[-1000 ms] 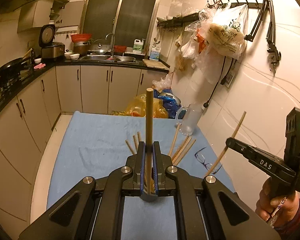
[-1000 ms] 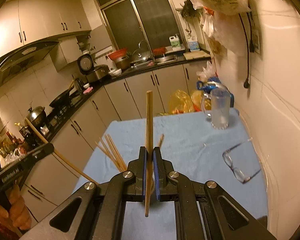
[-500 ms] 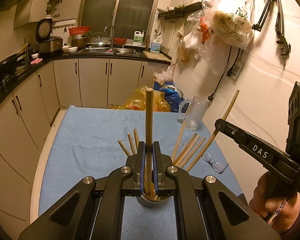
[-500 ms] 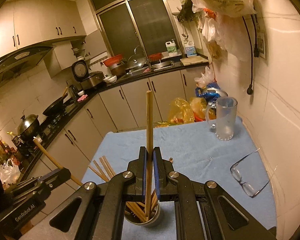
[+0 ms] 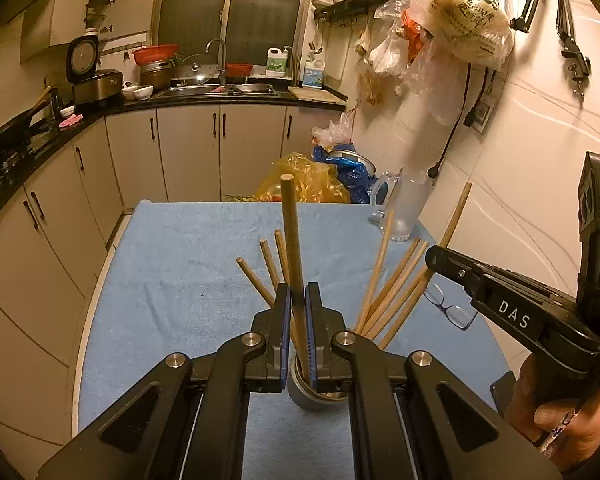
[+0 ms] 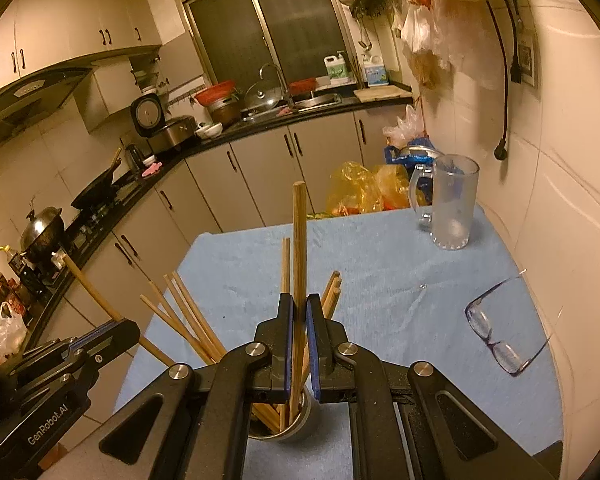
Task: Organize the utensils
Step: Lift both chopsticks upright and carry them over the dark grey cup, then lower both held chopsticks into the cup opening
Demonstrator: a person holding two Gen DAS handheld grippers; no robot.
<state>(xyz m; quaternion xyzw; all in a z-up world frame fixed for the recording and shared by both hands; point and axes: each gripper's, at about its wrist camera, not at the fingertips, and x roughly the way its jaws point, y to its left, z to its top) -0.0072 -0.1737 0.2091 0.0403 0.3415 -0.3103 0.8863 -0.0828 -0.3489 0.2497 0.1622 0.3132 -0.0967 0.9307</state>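
Observation:
A metal cup [image 5: 314, 398] stands on the blue table cloth [image 5: 172, 280] with several wooden chopsticks fanned out in it. My left gripper [image 5: 295, 300] is shut on one upright chopstick [image 5: 291, 240], whose lower end reaches into the cup. In the right wrist view my right gripper [image 6: 299, 308] is shut on another chopstick [image 6: 299, 240], its lower tip inside the same cup [image 6: 298, 426]. Each gripper shows in the other's view: the right gripper [image 5: 434, 258] at the right, the left gripper [image 6: 114, 330] at the left, both just beside the cup.
A frosted glass mug [image 6: 454, 204] stands at the table's far right corner. Eyeglasses [image 6: 496, 340] lie near the right edge by the tiled wall. Plastic bags [image 5: 300, 180] sit beyond the far edge. Kitchen cabinets run along the left and back.
Both grippers have sunk toward the table and closed in on the cup. The two held chopsticks now have their lower ends in the cup.

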